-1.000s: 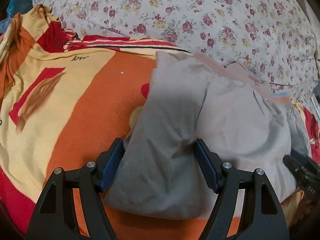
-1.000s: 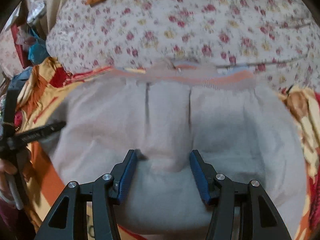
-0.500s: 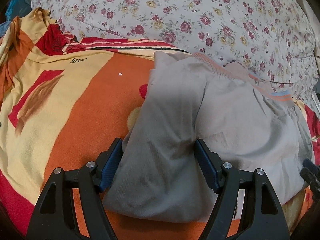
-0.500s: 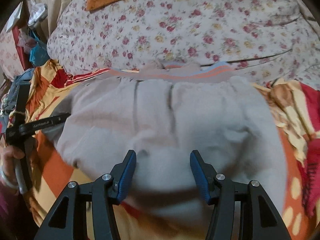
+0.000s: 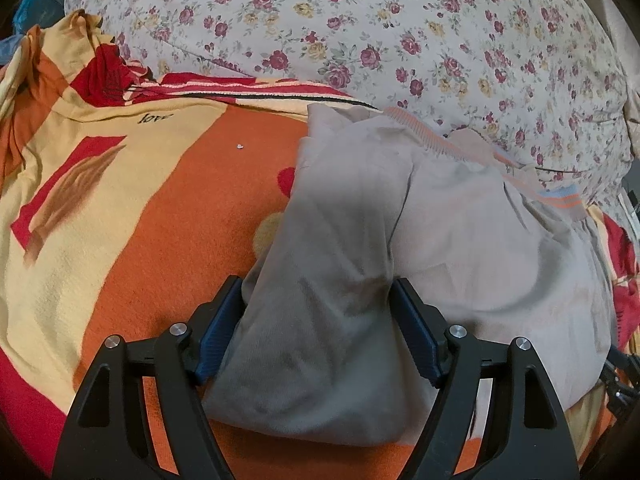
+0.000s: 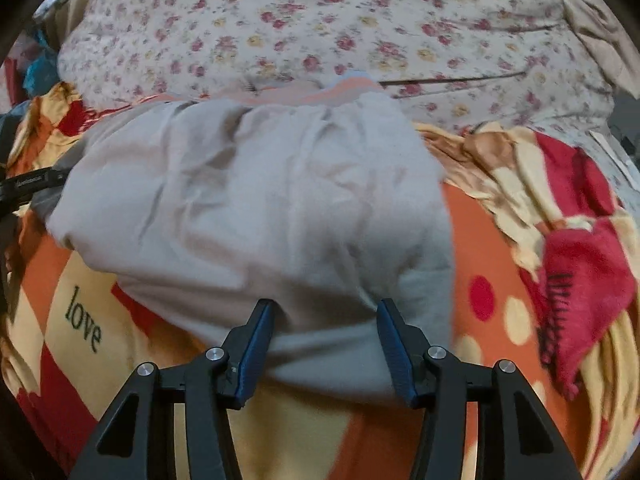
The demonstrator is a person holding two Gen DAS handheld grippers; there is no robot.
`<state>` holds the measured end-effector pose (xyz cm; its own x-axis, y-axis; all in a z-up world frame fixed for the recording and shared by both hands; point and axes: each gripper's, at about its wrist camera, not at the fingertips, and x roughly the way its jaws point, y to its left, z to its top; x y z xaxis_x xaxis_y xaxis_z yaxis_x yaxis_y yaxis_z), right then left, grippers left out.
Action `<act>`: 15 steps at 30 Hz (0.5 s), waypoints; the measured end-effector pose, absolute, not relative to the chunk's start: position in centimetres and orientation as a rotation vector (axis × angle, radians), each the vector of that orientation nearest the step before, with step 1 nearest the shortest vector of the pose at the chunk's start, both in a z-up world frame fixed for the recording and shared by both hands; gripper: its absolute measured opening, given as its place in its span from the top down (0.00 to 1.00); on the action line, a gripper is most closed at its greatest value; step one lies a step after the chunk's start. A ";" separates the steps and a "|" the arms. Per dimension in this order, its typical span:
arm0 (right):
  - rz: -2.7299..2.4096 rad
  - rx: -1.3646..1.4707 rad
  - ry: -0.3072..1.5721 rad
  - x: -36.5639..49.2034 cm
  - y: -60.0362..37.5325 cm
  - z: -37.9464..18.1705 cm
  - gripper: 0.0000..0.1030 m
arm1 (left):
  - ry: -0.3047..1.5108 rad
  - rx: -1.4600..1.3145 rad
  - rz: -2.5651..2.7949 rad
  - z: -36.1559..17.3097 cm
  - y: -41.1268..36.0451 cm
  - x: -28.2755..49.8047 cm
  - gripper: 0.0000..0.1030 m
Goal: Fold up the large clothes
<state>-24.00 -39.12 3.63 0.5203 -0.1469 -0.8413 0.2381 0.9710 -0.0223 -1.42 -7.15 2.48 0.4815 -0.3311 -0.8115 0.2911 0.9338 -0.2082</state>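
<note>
- Grey cloth fills the left wrist view: the folded grey garment (image 5: pixel 400 240) lies on the orange, yellow and red blanket (image 5: pixel 140 220), its striped waistband (image 5: pixel 440 140) up against the flowered quilt (image 5: pixel 400 40).
- Left gripper (image 5: pixel 318 320) has its 2 blue pads spread wide around the near left end of the bundle. They touch the cloth on both sides, yet I cannot tell whether they pinch it or merely pin it; I judge this hand serves as an anchor so the fold does not slide.
- At the far right edge of that view, a dark piece of the other tool just peeks in.
- Right wrist view, blurred: the same garment sits in the middle of the blanket, with the word "love" (image 6: pixel 84 320) printed near its left side.
- Right gripper (image 6: pixel 326 338) straddles the near right edge of the cloth, its jaws closing, fabric between them; whether the pads already bite is unclear. Probably it means to catch that edge for 1 more fold or to square it.
</note>
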 end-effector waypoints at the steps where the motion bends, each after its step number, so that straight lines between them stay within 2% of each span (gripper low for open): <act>1: -0.233 0.115 0.992 -24.2 -39.3 3.9 0.51 | 1.001 -0.054 -0.384 2.5 -7.0 -1.4 0.26; 7: -0.155 0.355 0.880 -25.5 -40.6 6.9 0.50 | 1.009 -0.108 -0.384 2.7 -6.6 -1.2 0.26; 15: -0.042 0.322 0.835 -19.3 -36.6 7.9 0.50 | 1.010 -0.120 -0.391 2.6 -6.7 -1.2 0.24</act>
<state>-19.31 -36.57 7.89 0.6730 0.0889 -0.7343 0.1628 0.9506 0.2643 -1.24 -6.75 2.59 0.4690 -0.3726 -0.8008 0.2633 0.9244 -0.2759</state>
